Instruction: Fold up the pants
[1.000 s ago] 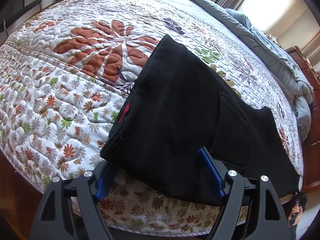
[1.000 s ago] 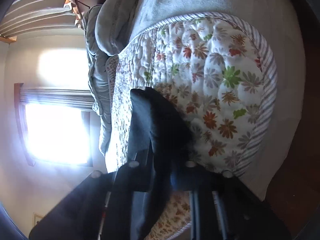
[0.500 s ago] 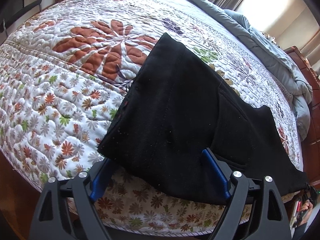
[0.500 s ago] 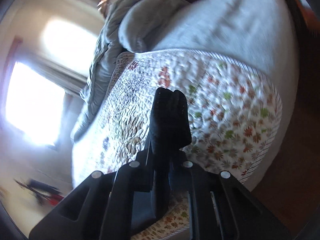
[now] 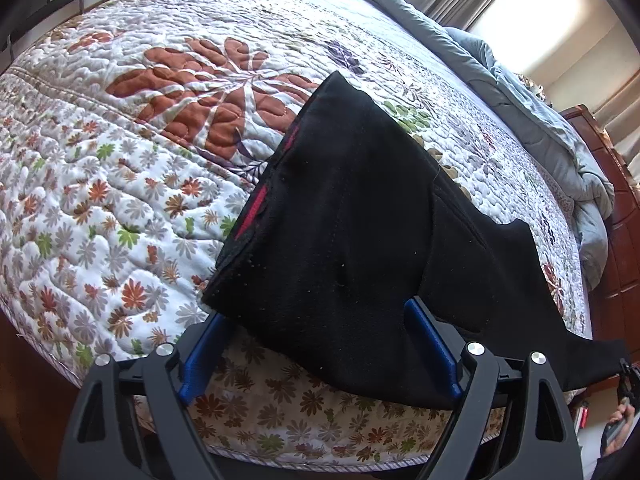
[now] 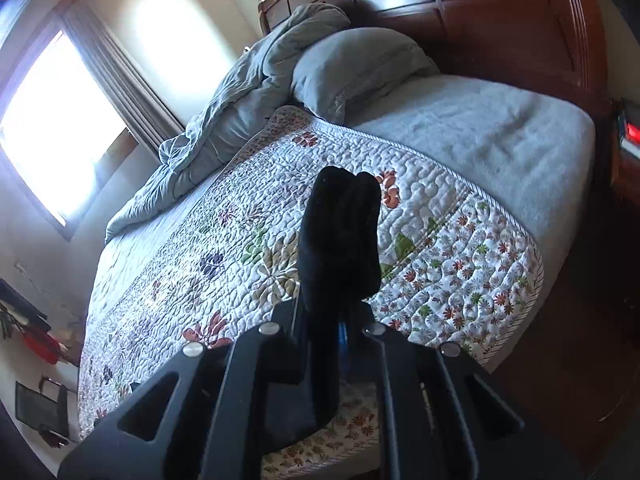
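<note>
Quilted floral bedspread (image 5: 120, 152) is carrying the black pants (image 5: 360, 216), lying toward four o'clock in the left view. Only the right view is showing a grey pillow (image 6: 360, 68) at twelve o'clock. The left gripper (image 5: 320, 344) is gaping wide with cloth draped between its fingers, while the right gripper (image 6: 324, 320) is pinching a bunched pants fold.

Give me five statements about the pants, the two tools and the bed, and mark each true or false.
1. The right tool is shut on black pants. True.
2. The left tool is clamped shut. False: its blue fingers stand wide apart.
3. The pants lie on a floral quilt. True.
4. The pants are blue denim. False: black, with red trim.
5. A grey pillow sits by the wooden headboard. True.
</note>
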{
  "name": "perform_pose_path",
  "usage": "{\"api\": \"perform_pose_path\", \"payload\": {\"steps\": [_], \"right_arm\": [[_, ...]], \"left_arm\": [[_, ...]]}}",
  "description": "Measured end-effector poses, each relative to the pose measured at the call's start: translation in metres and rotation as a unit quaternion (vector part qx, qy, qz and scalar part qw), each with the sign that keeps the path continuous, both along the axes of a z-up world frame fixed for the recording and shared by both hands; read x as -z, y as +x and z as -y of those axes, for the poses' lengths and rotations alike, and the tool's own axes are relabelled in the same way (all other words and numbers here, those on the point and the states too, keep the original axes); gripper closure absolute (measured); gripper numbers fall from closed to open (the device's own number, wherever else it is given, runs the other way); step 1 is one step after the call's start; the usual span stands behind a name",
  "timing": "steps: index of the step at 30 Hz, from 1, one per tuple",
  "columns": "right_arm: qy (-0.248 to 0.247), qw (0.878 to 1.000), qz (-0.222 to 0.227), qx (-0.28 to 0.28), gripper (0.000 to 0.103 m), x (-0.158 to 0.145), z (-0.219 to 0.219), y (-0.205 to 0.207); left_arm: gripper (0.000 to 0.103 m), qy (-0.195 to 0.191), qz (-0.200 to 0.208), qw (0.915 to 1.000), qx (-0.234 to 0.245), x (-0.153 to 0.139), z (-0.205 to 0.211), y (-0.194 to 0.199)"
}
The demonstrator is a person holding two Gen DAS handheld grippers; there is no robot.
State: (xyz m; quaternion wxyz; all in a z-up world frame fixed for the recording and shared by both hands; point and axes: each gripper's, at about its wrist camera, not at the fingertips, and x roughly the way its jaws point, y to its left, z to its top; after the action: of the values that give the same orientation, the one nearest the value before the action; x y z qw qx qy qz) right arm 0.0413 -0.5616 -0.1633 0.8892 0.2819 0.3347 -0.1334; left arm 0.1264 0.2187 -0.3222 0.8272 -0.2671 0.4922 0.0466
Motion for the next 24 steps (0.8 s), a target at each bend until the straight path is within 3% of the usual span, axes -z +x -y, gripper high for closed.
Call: {"api": "perform_pose_path", "payload": {"steps": [12,24], "right_arm": [[-0.061,0.998,-0.002,-0.031,0.093,-0.036,-0.050,0.006],[-0.116,0.991,-0.008,-0.062,0.093,-0.052,-0.089,0.013]], "left_arm": [[0.016,-0.017,0.009,0.9998,0.001,-0.001,-0.003,-0.002],[0.016,-0.036,0.018,0.9992,-0.004,-0.001,-0.012,-0.009]]}}
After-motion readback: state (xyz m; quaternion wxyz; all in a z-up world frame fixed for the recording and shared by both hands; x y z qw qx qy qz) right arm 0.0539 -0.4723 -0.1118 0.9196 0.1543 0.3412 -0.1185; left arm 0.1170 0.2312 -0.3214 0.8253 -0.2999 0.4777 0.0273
